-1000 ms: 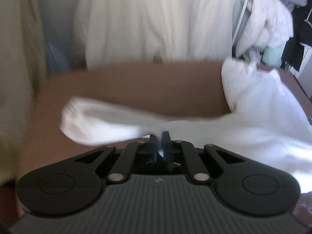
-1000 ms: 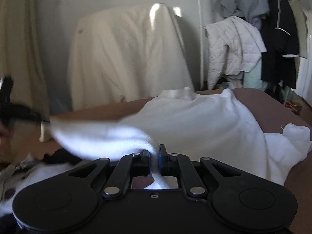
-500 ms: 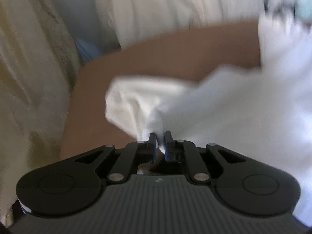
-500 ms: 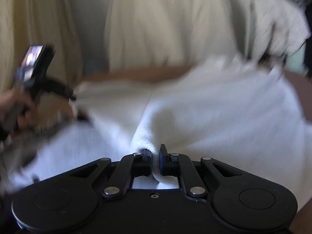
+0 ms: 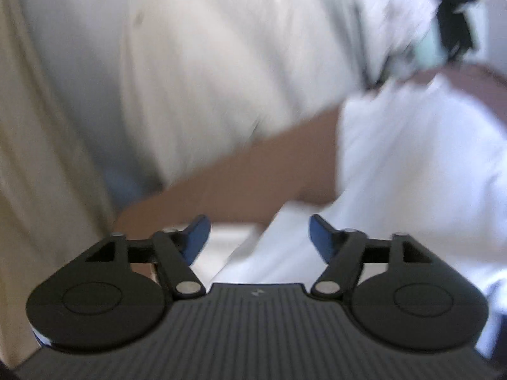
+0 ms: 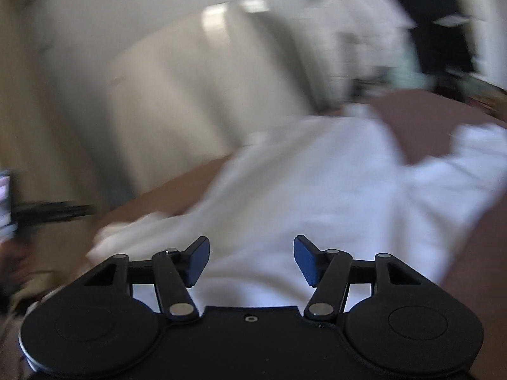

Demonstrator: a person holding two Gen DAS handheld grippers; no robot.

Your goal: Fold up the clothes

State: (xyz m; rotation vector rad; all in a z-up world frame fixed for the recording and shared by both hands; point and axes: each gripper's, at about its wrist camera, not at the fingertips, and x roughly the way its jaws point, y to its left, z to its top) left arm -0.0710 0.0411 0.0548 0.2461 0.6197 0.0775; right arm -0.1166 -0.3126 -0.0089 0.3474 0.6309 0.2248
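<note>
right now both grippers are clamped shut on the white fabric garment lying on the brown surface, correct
Not quite. Neither is clamped: the left gripper and right gripper both have their blue pads apart and opening, pressing on nothing. Each wrist view shows this. The rest holds: the white fabric garment lies on the brown surface.

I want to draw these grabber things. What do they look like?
Each gripper, left and right, has a black body with two big round discs, black link arms with silver rivets, and blue pads on its fingers. The left body is ribbed.
</note>
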